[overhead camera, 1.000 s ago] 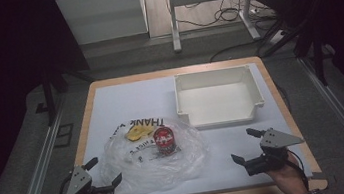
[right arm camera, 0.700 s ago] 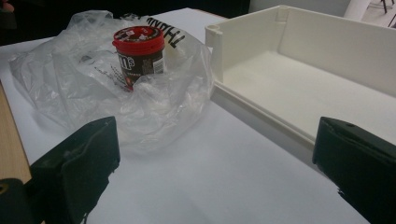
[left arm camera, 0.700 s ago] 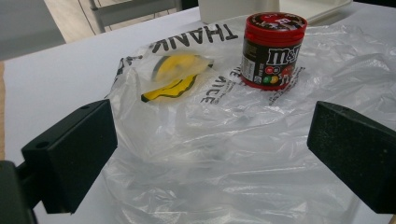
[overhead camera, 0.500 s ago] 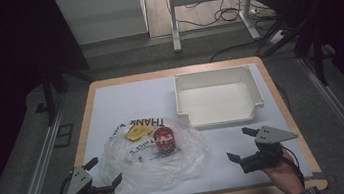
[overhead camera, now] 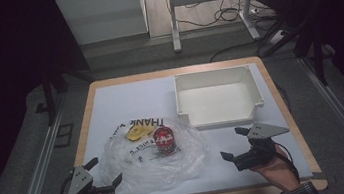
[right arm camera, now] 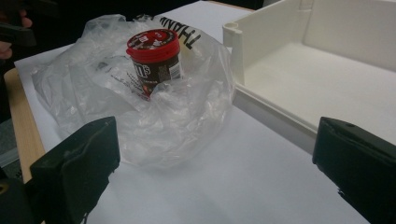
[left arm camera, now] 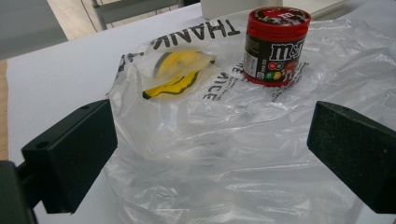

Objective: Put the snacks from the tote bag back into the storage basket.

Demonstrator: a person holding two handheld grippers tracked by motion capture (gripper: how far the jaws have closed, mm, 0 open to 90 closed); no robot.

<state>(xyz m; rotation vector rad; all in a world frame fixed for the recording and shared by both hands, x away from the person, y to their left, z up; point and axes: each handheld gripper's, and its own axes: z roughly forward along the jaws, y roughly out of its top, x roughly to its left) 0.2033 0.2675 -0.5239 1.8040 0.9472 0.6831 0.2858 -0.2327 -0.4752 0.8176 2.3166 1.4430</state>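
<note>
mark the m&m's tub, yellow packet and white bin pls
M&M's tub (left arm camera: pixel 275 46), left gripper view, on its label.
Yellow packet (left arm camera: pixel 175 74), left gripper view, mid-surface under the plastic.
White bin (overhead camera: pixel 219 102), high view, bare floor.

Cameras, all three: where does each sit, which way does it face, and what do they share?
High view: above the table's near side, looking forward and down; left gripper, right gripper, both hands.
Left gripper view: between open jaws, facing the plastic bag.
Right gripper view: between open jaws, facing bag and white bin.
Shared: the red-lidded M&M's tub.
</note>
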